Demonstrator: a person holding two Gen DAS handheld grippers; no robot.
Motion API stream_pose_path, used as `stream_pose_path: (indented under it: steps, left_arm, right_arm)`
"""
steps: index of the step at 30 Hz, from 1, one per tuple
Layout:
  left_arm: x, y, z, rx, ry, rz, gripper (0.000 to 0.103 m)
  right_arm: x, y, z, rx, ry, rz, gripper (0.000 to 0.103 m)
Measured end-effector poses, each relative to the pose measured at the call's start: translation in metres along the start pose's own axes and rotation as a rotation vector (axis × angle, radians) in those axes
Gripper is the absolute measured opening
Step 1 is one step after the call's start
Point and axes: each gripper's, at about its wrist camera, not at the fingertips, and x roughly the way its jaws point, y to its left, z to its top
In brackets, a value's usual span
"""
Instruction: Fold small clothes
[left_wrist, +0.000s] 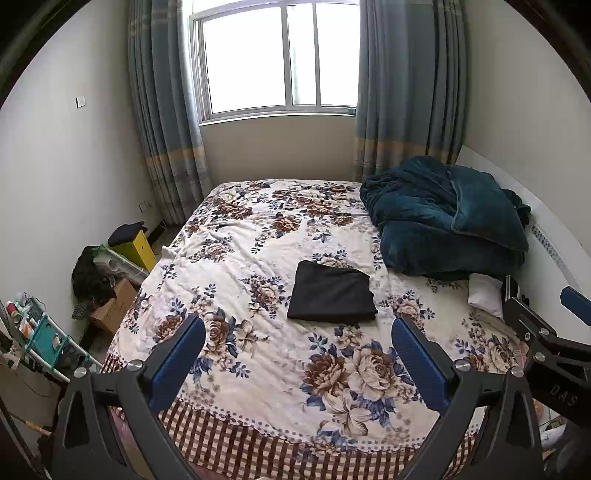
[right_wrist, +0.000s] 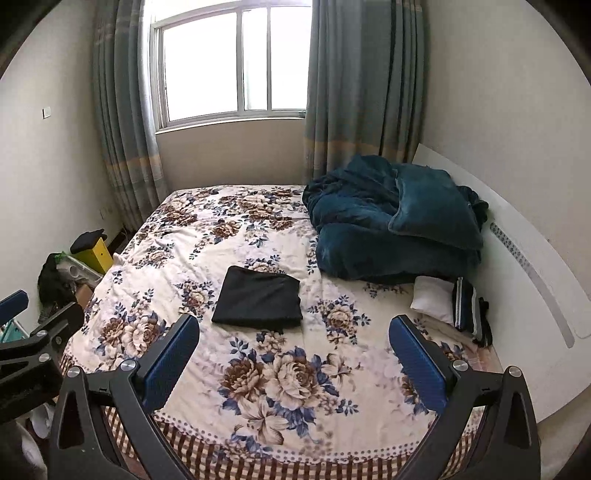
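One black garment (left_wrist: 331, 295) in the left wrist view, lying flat as a neat rectangle near the middle of the bed (left_wrist: 229, 236), edges squared, looks already folded. Left claw (left_wrist: 298, 339) spread wide, nothing between its blue pads (left_wrist: 177, 358), held above the foot of the bed and well short of the garment. Right claw partly visible at the right edge, also clear of the cloth. Teal blanket (left_wrist: 443, 218) heaped at the far right corner, white pillow (left_wrist: 485, 293) just beside it near the headboard.

Right wrist view: same black garment (right_wrist: 258, 299) squared up on the floral cover, nothing touching it. Right claw (right_wrist: 294, 338) wide apart, empty, hovering over the near end of the bed (right_wrist: 207, 229). Striped folded items (right_wrist: 467, 310) sit next to the pillow (right_wrist: 432, 297) by the headboard; can't tell if they belong to the task.

Judgement: this piece appears finished, folding done or nearly so. No loose small clothes visible on the bed, so what's left is unclear, maybe fetching another item or ending.
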Motion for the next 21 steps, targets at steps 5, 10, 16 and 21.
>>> stream_pose_path:
  steps: [5,10,16,21]
  left_arm:
    - [0.0,-0.001,0.001,-0.007,-0.007,0.01,0.103]
    - [0.001,0.005,0.003,-0.011,-0.01,0.016,0.103]
    - [0.001,0.007,0.003,-0.017,-0.007,0.022,0.103]
    - [0.002,0.009,0.004,-0.011,-0.007,0.019,0.103]
  right_arm:
    - [0.001,0.003,0.0,0.002,0.001,0.0,0.103]
    - [0.0,0.006,0.001,0.0,0.004,0.002,0.103]
    - [0.002,0.009,0.004,-0.01,0.003,0.012,0.103]
    - [0.002,0.014,0.005,-0.01,0.007,0.016,0.103]
